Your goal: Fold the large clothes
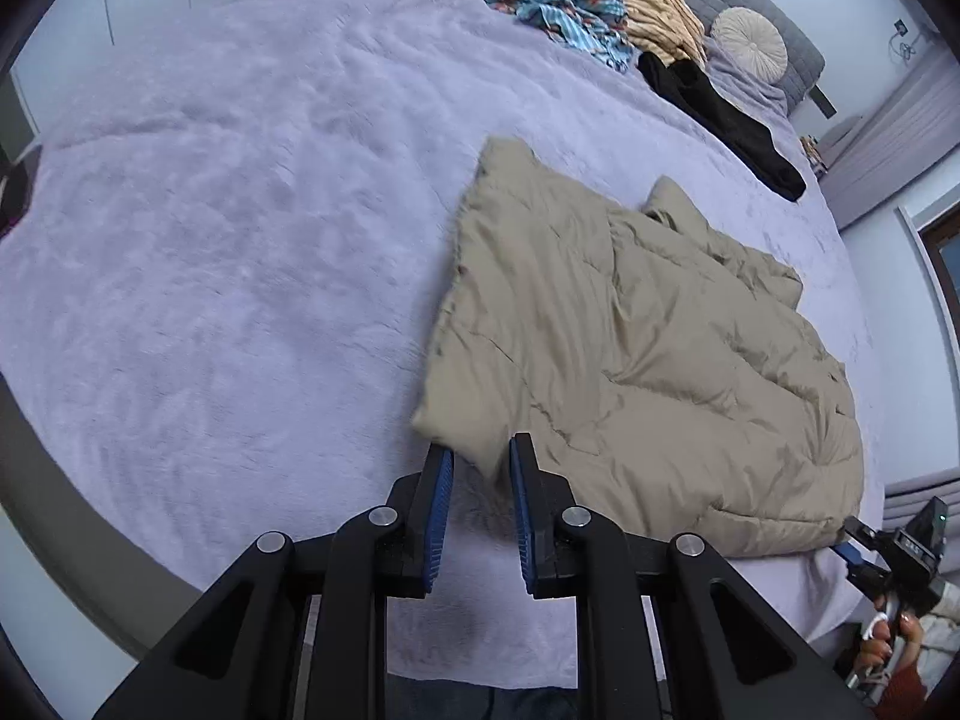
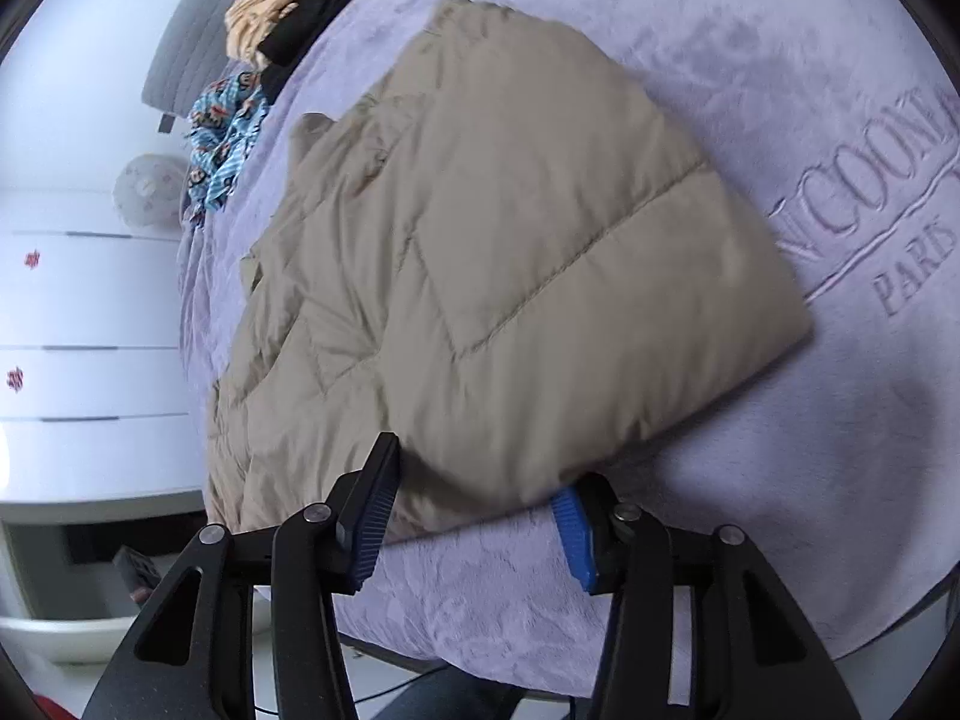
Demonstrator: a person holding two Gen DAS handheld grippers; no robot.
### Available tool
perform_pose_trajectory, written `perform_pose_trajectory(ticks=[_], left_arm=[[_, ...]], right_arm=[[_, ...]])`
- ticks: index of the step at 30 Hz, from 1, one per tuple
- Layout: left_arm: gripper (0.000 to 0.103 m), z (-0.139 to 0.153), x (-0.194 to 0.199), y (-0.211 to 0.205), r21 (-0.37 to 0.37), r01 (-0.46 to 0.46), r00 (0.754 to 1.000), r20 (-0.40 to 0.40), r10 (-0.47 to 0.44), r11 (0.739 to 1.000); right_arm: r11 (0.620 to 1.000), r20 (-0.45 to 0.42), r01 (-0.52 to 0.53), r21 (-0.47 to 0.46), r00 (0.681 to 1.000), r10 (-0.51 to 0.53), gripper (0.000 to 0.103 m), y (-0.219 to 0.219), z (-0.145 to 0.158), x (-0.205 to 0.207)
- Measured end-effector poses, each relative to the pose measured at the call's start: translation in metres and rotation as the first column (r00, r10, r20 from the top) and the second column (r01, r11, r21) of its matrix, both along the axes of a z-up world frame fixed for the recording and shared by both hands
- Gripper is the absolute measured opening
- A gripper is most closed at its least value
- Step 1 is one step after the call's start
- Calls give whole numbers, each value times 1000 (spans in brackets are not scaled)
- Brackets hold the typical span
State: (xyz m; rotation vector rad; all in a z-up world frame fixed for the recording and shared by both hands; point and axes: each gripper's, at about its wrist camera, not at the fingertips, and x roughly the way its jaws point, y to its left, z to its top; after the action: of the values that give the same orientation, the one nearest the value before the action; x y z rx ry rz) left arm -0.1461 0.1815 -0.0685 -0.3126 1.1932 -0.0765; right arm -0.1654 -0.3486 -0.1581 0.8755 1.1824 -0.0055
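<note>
Beige puffer jacket (image 1: 648,360) folded on the lavender bedspread (image 1: 240,240), both grippers at its near edge.

The jacket's near corner is blurred in both views. The left gripper (image 1: 480,468) points steeply down with narrow jaws; a corner of the jacket lies between its blue pads (image 1: 441,516), but the blur hides whether they pinch it. The right gripper (image 2: 480,510) stands with its jaws apart, the jacket's hem between them and over the right pad's tip; no clamp shows. Toward the head of the bed lie a blue patterned garment (image 1: 558,0), a yellow one (image 1: 660,15) and a black one (image 1: 720,120). The bedspread's embossed lettering (image 2: 888,180) is cut off at the frame edge.
</note>
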Motion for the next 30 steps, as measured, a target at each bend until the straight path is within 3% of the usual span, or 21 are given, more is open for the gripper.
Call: perform_pose_trajectory(ticks=[2,3,5,8,10,11,13,15,18,22,26,30], left_arm=[[20,15,-1,5,49,-11,998,62,8,999],[20,20,2,7,53,-13,996,85,8,999],[20,18,13,2,33,3,996,92,-6,999],[20,-13,35,-14,61,37,998,42,-40,997],[20,-42,47,-25,139,54,998,-29,-50,989],[20,-57,50,-25,155,61,997,-63,-51,986],[20,-75,52,-23,135,52,994,-105,-38,989],[20,-78,53,-20,116,44,993,-113,-31,992],[20,-68,55,-21,150,56,992,-124,-38,987],[20,-53,54,-29,193,70,988,-147,-41,979],[20,-35,46,-42,152,99,986,-150,-76,983],[20,-20,35,-56,163,125,985,-141,-102,979]], right_arm=[[997,34,-64,-44,997,65,31,7,18,-3],[994,56,-94,-62,994,97,25,12,27,-4],[986,95,-135,-97,985,144,22,21,40,-2],[970,104,-135,-204,982,158,22,28,47,-2],[954,50,-116,-277,990,135,22,25,40,14],[945,26,-113,-307,992,127,22,28,36,1],[931,-41,-115,-348,993,108,17,22,18,-7],[945,-67,-106,-309,994,89,17,14,5,-20],[951,-83,-85,-299,995,63,16,12,1,-29],[957,-118,-53,-284,993,20,20,15,10,-32],[969,-108,-36,-244,994,10,21,23,27,-43],[972,-102,-46,-232,994,22,21,38,35,-48]])
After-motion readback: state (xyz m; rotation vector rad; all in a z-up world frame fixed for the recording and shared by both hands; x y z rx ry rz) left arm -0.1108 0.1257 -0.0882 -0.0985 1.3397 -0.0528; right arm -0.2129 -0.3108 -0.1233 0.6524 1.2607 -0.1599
